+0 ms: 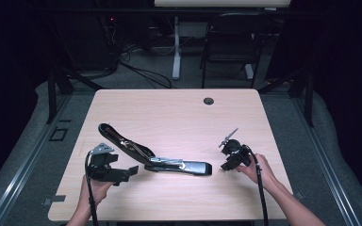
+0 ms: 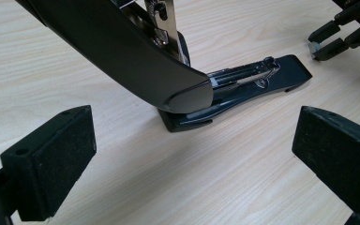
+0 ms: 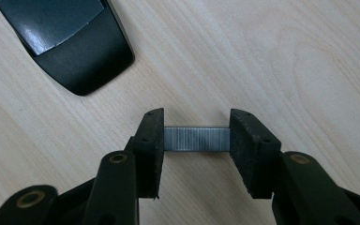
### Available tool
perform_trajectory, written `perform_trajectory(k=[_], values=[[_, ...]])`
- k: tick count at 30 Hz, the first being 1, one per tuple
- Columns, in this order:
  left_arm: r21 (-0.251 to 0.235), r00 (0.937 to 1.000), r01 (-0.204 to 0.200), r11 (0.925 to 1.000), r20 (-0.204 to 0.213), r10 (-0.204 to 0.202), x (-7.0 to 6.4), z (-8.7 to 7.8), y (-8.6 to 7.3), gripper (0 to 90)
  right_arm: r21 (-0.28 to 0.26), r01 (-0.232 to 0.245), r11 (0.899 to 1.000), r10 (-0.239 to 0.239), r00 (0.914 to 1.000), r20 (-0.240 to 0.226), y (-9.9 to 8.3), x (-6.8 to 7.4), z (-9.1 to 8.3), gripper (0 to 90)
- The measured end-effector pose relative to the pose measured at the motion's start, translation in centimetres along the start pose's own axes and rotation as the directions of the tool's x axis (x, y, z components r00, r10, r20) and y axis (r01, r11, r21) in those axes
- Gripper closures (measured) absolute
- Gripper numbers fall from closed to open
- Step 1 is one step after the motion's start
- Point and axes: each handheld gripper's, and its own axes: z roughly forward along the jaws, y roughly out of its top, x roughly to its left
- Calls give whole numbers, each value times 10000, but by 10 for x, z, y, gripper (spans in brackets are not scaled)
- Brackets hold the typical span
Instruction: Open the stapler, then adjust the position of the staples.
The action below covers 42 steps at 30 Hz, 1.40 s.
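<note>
Staple strip (image 3: 196, 139) crosswise between right tool (image 3: 196, 140) pads (stapler (image 1: 155, 157) open)

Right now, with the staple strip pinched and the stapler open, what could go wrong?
1. The right gripper clamps the staple strip by its ends alone; squeezing harder may snap or buckle it.
2. The stapler lies free on the table, and the left gripper stands open short of it, so it may slide when the strip is pushed in.
3. The raised stapler lid could drop onto the magazine.
</note>
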Motion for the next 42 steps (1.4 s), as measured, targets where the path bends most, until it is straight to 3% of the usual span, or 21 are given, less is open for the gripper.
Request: perform_trajectory(k=[2,6,8,12,15,18,19,24,25,30,34,35,36,39,42], values=[[-14,10000,17,10000,25,-17,0,0,0,1,-202,-163,9997,161,9998,-99,-1,0,1,562],[-7,10000,8,10000,29,-8,0,0,0,1,-373,-165,9992,161,9998,-110,0,-3,-5,447],[23,10000,8,10000,34,-8,0,1,0,2,-699,-381,9968,384,9993,27,0,-4,-8,365],[8,10000,9,10000,42,-9,0,0,0,1,-1130,-974,9888,1013,9944,286,2,-6,-7,329],[15,10000,12,10000,25,-12,0,1,0,2,-1064,-1079,9884,1150,9914,626,6,-9,-4,329],[57,10000,2,10000,46,-2,0,0,0,1,-636,-1028,9927,1074,9915,741,9,-11,0,332],[46,10000,2,10000,40,-2,0,0,0,1,-834,-1147,9899,1209,9900,732,8,-9,3,334],[52,10000,-7,10000,19,7,0,1,0,2,-184,-761,9969,776,9920,1000,7,-7,2,353],[70,10000,-41,10000,26,41,-1,1,0,1,-321,-857,9958,884,9915,954,6,-6,2,356],[44,10000,11,10000,7,-11,-1,1,0,1,52,-745,9972,734,9908,1133,3,-6,0,369],[40,10000,-25,10000,29,24,-1,1,0,1,443,-731,9963,680,9919,1072,1,-9,0,382],[50,10000,-33,10000,29,33,-1,1,0,2,-370,-1275,9912,1307,9861,1026,-2,-6,5,395],[64,10000,-27,10000,36,26,-1,1,0,1,445,-839,9955,787,9909,1091,0,-10,-1,400],[62,10000,-17,10000,55,17,0,1,0,1,387,-966,9946,921,9902,1050,-2,-12,-2,426],[72,10000,-24,10000,71,24,-1,1,0,1,121,-1219,9925,1211,9913,511,-3,-16,-7,498]])
